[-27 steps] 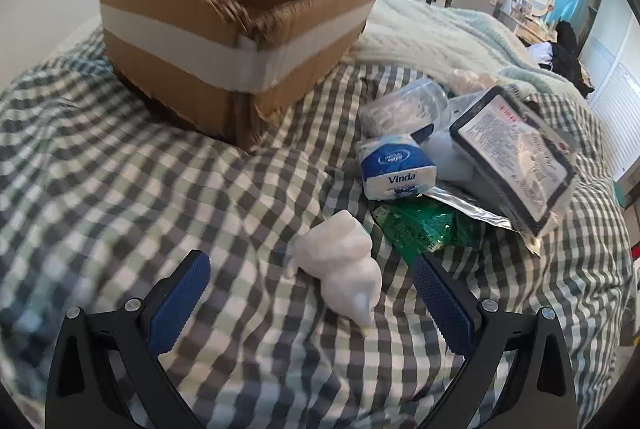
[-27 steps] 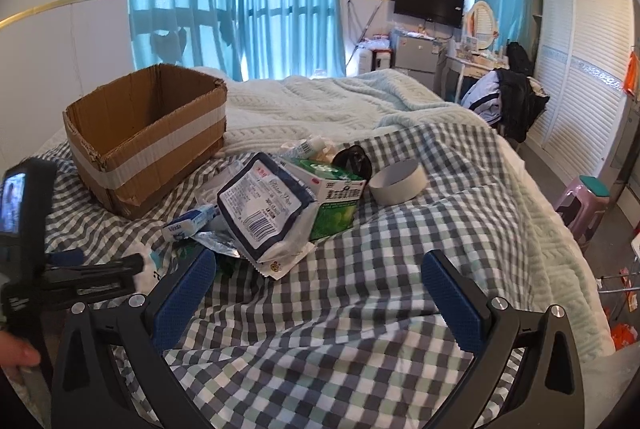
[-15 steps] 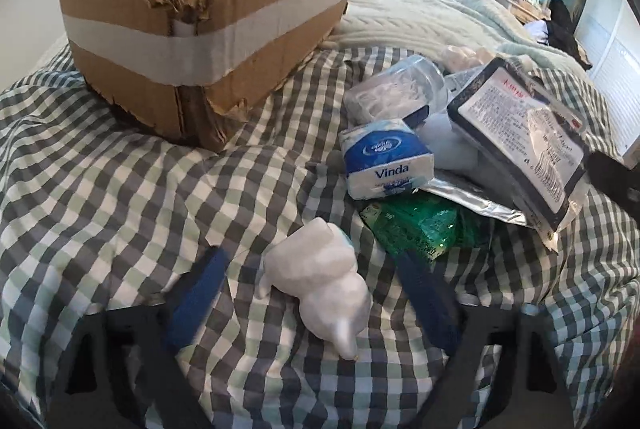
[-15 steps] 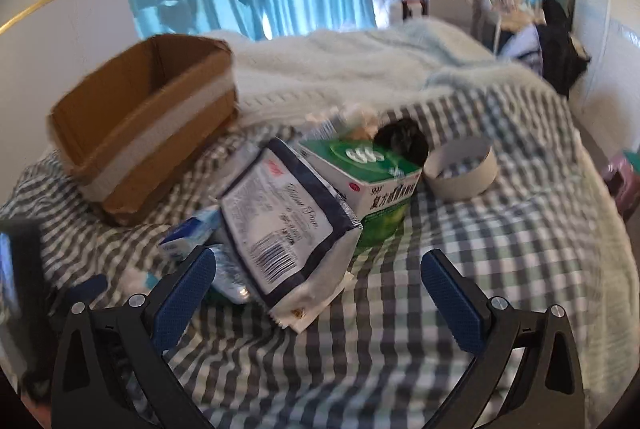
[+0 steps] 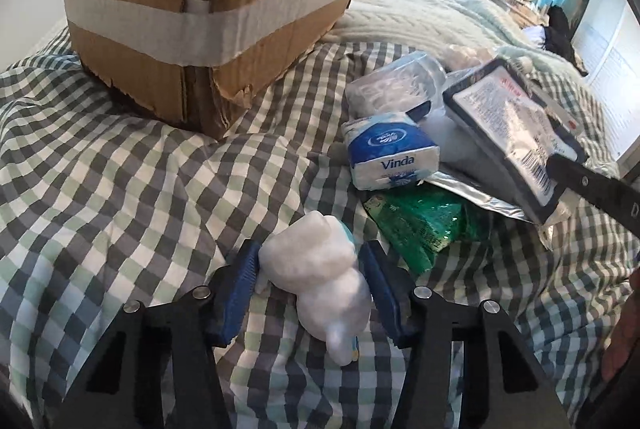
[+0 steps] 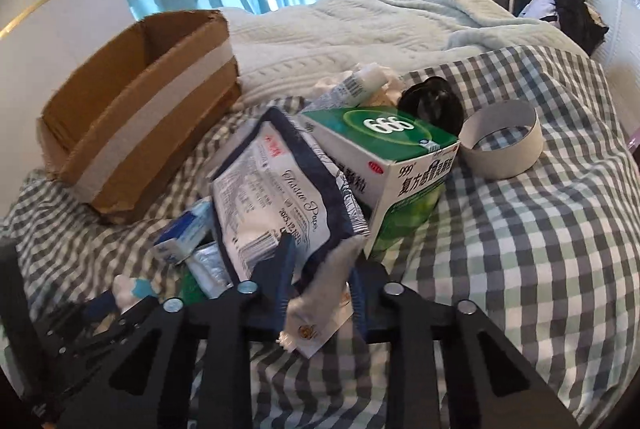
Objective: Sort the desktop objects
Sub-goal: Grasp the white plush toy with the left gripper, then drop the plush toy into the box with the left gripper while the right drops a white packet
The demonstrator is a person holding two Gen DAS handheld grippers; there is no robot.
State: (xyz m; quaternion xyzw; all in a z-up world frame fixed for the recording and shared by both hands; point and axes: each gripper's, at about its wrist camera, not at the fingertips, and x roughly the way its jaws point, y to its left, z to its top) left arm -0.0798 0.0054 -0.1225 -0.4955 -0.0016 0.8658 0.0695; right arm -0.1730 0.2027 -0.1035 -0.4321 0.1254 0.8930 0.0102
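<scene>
Left tool (image 5: 311, 283): blue-padded fingers closed against both sides of a lumpy white foam-like figure (image 5: 318, 275), which lies on the green, grey and white checked bedcover (image 5: 132, 197); the figure's narrow end points back toward the camera, a small blue patch visible at that end. Whether it is lifted clear of the cover cannot be told. Right tool (image 6: 320, 283): fingers clamped on the lower corner of a flat white plastic tissue pack with dark navy border (image 6: 280, 189), the corner crumpled between the pads; the rest of the pack leans up against a green and white cardboard medicine box marked 999 (image 6: 384, 157). In the left wrist view the right tool's black finger enters from the right edge onto the same pack. Open brown cardboard box with a band of white tape (image 5: 208, 13) stands on the bed behind and left of the pile, rim torn at the near corner. Between box and pack: a small blue and white Vinda tissue packet (image 5: 390, 153), a clear plastic bag of white contents (image 5: 394, 85) just behind it, a crinkled green foil wrapper (image 5: 416, 225) and a silver foil sachet (image 5: 472, 195) partly under the pack. Right wrist view, beyond the medicine box: a white tube (image 6: 356, 85), a black rounded object (image 6: 434, 105), and a white cardboard ring (image 6: 500, 145) lying on the cover just beside it.
</scene>
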